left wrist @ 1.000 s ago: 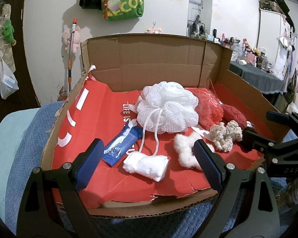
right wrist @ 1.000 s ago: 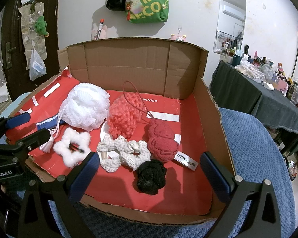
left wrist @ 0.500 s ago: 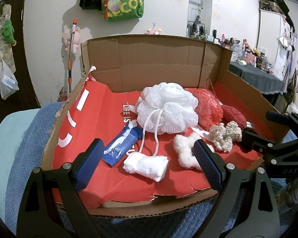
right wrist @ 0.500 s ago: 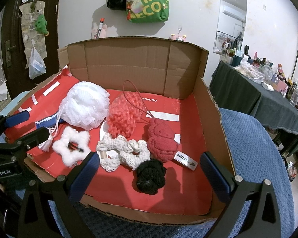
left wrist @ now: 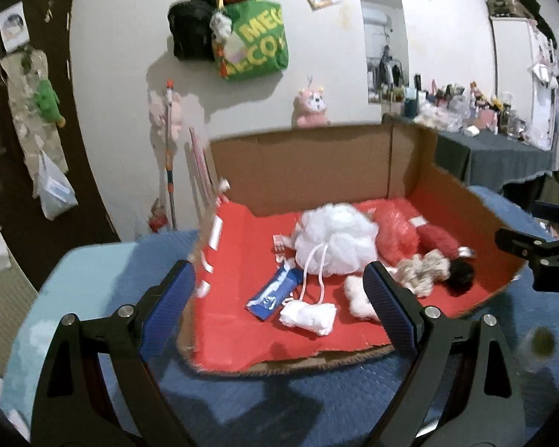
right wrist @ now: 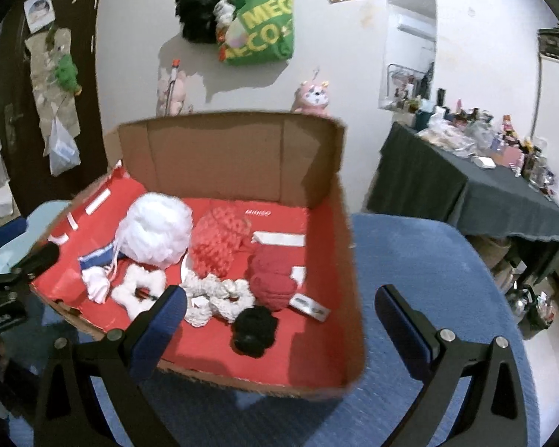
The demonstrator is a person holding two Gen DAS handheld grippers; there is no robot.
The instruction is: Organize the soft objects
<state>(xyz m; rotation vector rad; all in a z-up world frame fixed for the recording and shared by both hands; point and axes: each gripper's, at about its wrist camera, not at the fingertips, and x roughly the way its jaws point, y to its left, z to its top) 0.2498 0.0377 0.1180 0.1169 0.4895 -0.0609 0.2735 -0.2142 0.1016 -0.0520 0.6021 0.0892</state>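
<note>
From the left wrist view, the left gripper (left wrist: 279, 298) has its jaws wide apart and holds nothing. The soft things lie in the cardboard box (left wrist: 302, 171): a white puff (left wrist: 335, 238), a white roll (left wrist: 309, 318) and a blue packet (left wrist: 274, 292). The roll looks easiest to grab; come down over it slowly. From the right wrist view, the right gripper (right wrist: 279, 320) is also wide apart and empty, near the black scrunchie (right wrist: 255, 329). Watch the box's tall side wall; the blue mat (right wrist: 428, 279) has lots of room.
</note>
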